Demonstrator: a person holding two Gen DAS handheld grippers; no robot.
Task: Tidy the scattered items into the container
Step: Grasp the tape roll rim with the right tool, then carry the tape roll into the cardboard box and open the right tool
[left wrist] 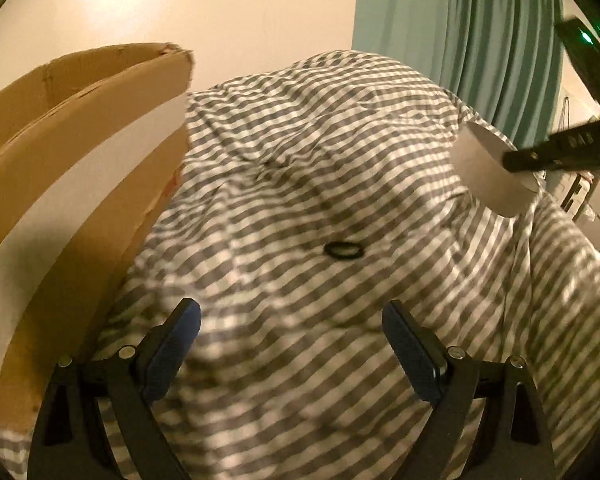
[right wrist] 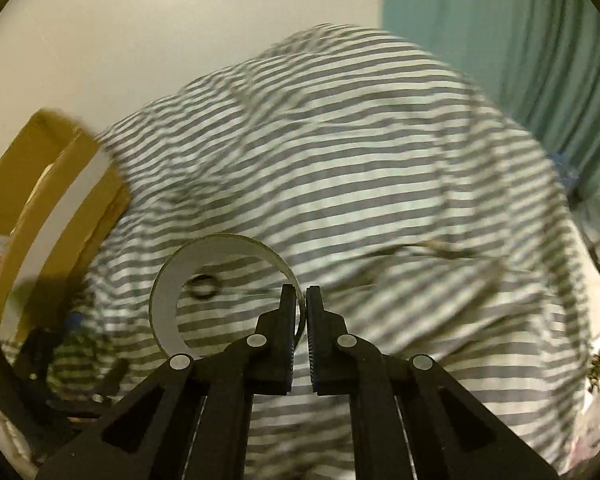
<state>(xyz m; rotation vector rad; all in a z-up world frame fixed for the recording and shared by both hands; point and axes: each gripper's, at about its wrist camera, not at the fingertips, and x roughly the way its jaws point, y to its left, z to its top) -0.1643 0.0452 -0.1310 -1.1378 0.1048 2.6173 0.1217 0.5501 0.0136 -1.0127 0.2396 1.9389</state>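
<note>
While pinched in the right claw (right wrist: 303, 300), the white ring (right wrist: 168, 304), perhaps tape, hangs.

Left wrist view: cardboard box (left wrist: 80, 152) fills left side, standing on the striped bedding (left wrist: 320, 160). Hair tie (left wrist: 343, 250) lies on bedding at centre. Tape ring (left wrist: 488, 172) upper right, above the bedding, in right gripper (left wrist: 512, 160). Left gripper (left wrist: 292, 344) bottom centre, below hair tie. Curtain (left wrist: 460, 20) behind, top right.

Right wrist view: box (right wrist: 52, 184) left; ring (right wrist: 220, 292) below centre.
</note>
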